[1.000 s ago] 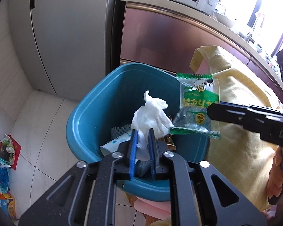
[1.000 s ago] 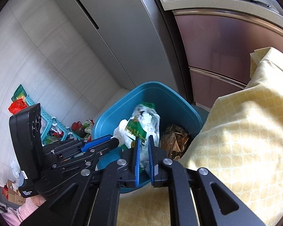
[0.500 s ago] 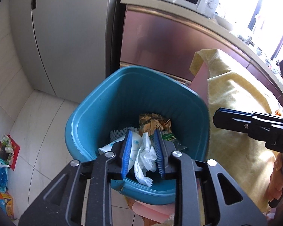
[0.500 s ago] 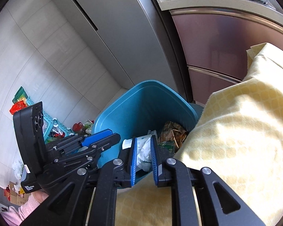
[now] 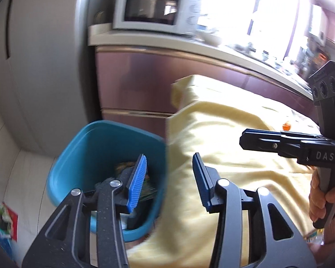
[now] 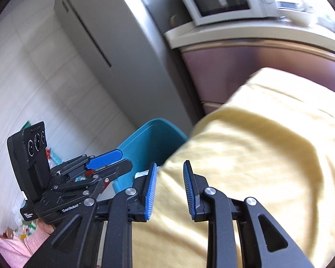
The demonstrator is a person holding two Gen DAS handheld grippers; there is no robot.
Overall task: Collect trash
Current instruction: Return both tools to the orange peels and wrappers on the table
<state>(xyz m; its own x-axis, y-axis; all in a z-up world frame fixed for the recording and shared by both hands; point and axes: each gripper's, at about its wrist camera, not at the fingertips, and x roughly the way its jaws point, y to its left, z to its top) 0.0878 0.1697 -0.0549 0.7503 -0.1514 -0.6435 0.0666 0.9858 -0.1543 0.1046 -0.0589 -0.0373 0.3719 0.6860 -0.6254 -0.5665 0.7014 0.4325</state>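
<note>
A pale yellow cloth (image 5: 223, 134) is covering the table, with a white microwave (image 5: 154, 11) sitting on the counter behind. My left gripper (image 5: 169, 178) is opening its blue pads with nothing between them. My right gripper (image 6: 168, 187) is opening too, empty over the cloth. The teal plastic bin (image 5: 96, 147) is standing on the floor just beside the table, holding crumpled wrappers (image 5: 122, 166).

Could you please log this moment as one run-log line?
left gripper: opening, empty | right gripper: opening, empty | blue bin: holds trash | yellow cloth: under both grippers
</note>
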